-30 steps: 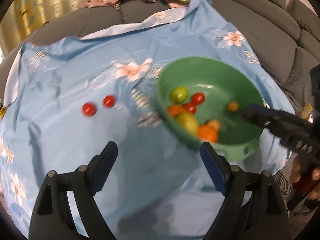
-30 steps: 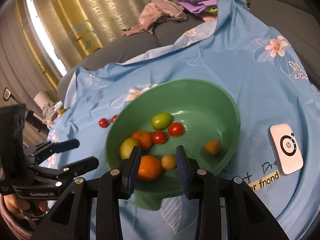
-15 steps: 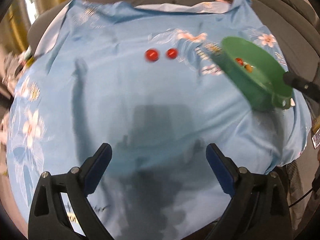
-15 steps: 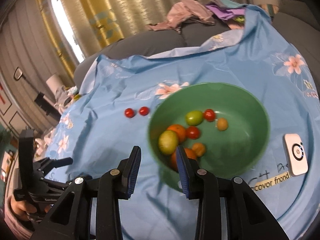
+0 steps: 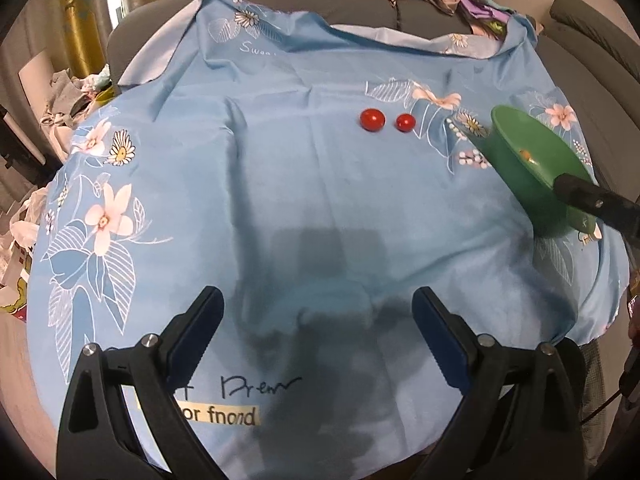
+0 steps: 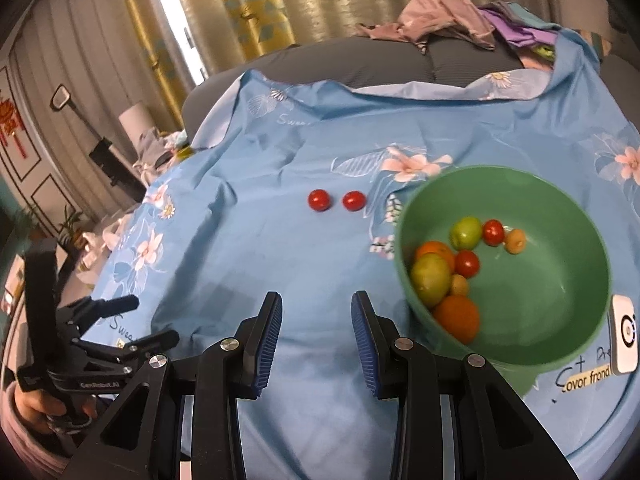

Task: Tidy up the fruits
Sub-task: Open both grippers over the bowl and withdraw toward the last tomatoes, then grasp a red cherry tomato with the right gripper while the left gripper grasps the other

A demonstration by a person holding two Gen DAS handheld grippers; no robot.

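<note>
- One blue flowered cloth (image 5: 280, 200) covers the table, printed "Swee…" at the far edge; a strip near the front seems to read "or fnond".
- Green bowl (image 6: 560, 320) on the cloth's right side holds oranges, green fruits and small tomatoes.
- Left gripper (image 5: 318, 328): jaws spread wide, empty, above bare cloth.
- Right gripper (image 6: 316, 328): jaws parted, empty, just left of the bowl.
- White device (image 6: 624, 334) touches the bowl's right rim.
- Two red tomatoes (image 6: 336, 200) lie side by side on the cloth, left of the bowl.

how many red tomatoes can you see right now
4. Two red tomatoes lie side by side on the blue cloth: and. Two sit in the green bowl: and. Others may be hidden under the fruit pile.
</note>
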